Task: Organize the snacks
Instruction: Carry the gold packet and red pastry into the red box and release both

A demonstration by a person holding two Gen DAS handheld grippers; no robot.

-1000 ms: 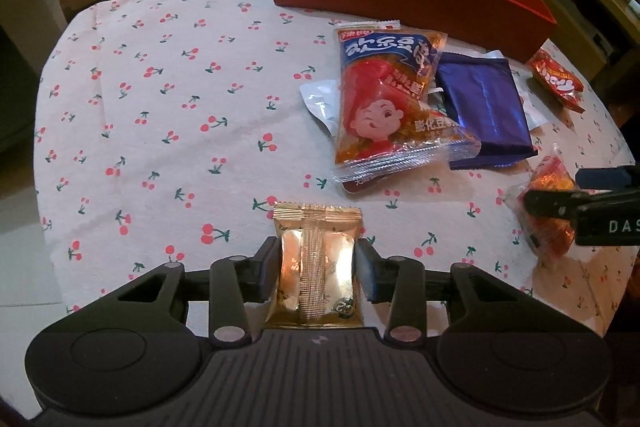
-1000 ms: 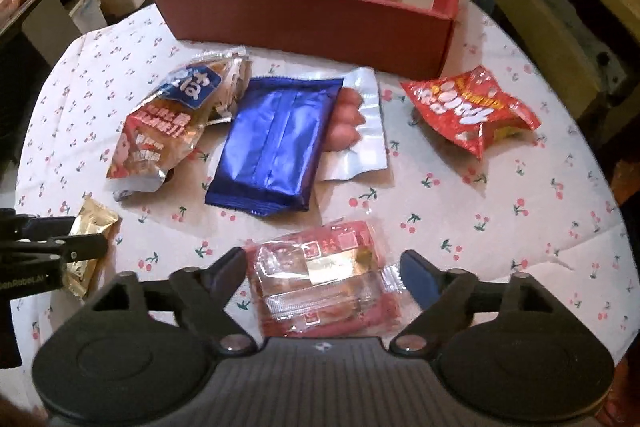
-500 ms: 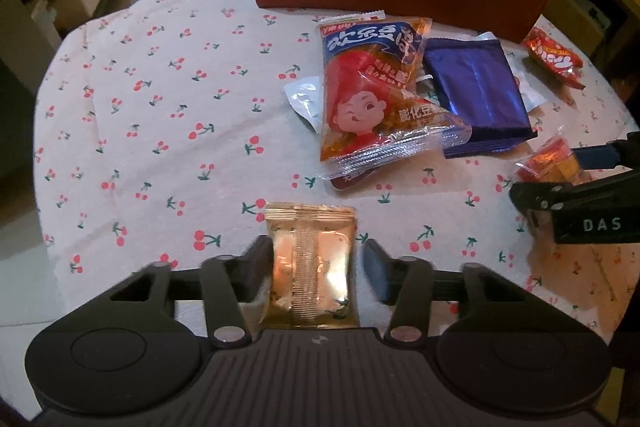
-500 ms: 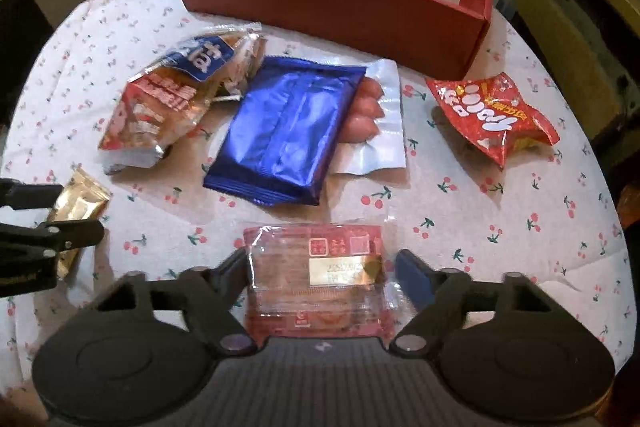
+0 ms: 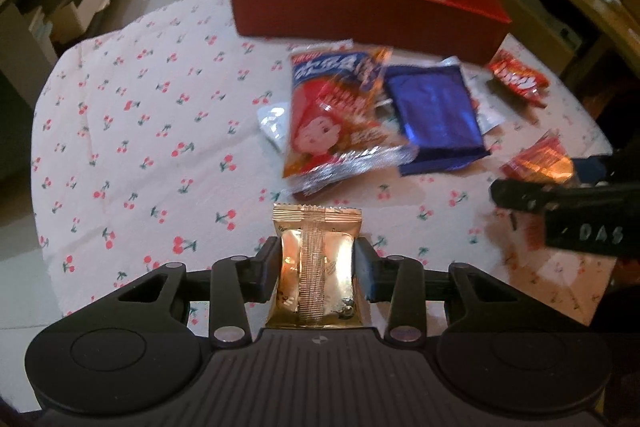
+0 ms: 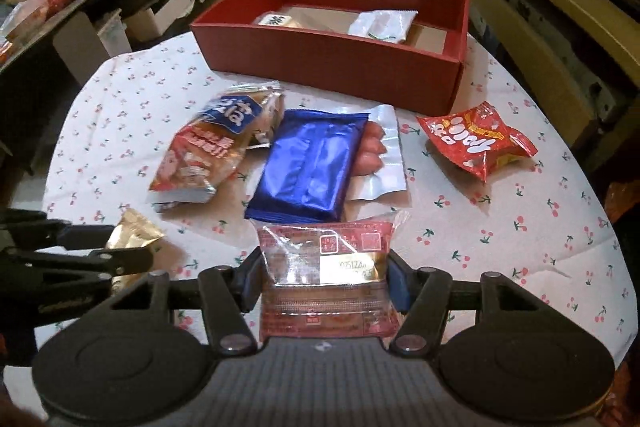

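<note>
Snacks were partly sorted: red box (image 6: pixel 332 67) at the far side of the worktop (image 5: pixel 120 131) already held approx. two small packets, one w/ a green label (image 6: pixel 275 20) and one white pouch (image 6: pixel 384 24); label text too small to read. Rest of the box floor looked bare.

Both grippers were loaded, so two more items seemed in transit. Left hand-held gripper (image 5: pixel 317 269) was clamped on a gold foil packet (image 5: pixel 316 267), fingers pressed on both sides, packet lifted off the cloth as far as could be judged. Right hand-held gripper (image 6: pixel 325 281) was clamped on a clear-and-red sausage pack (image 6: pixel 326 279), w/ a gold sticker bearing printed digits, only partly legible.

Left on the worktop, i.e. not yet boxed: an orange-and-blue puffed snack bag (image 6: pixel 216 147) w/ a cartoon face and Chinese characters; a plain blue foil pack (image 6: pixel 310 167), no writing seen; a silver vacuum pouch of sausages (image 6: pixel 378 163) partly under the blue one; a red crinkled bag (image 6: pixel 476 143) w/ white lettering, upside down and not readable.

Letters "DAS" showed on the right gripper's side (image 5: pixel 600 233) in the left wrist view.

Judged approx. a third done: two in, two in hand, four left.
</note>
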